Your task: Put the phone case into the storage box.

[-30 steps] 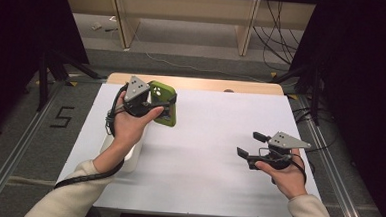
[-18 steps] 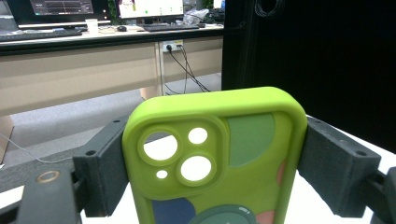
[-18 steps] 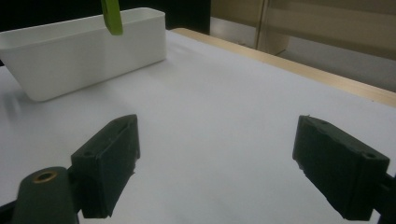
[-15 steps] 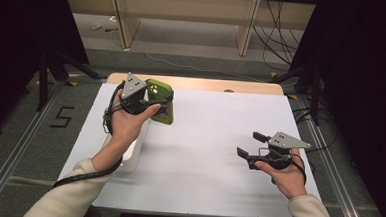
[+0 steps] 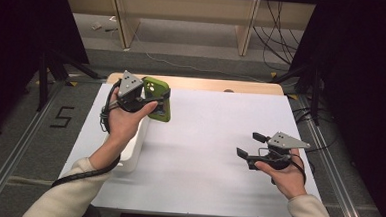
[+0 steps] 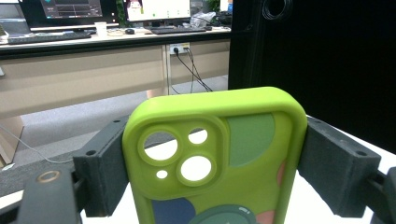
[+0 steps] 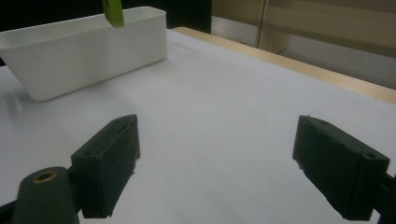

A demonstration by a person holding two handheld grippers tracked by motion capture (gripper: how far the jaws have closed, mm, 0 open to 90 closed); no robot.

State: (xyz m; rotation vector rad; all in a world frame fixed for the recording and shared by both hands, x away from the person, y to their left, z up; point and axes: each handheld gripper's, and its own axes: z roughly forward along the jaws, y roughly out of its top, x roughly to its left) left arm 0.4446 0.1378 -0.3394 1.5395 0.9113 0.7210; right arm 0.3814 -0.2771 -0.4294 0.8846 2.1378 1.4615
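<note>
Left tongs [image 5: 154, 102] drifted slightly | one phone case [image 6: 215, 158] gripped | one bin [image 7: 84, 46]

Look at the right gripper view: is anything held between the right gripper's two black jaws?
No: the right gripper has its jaws standing wide apart with just the bare white table between them.

Bright overhead light on the table [image 5: 204, 139]; dark surroundings; close views perhaps slightly soft
</note>
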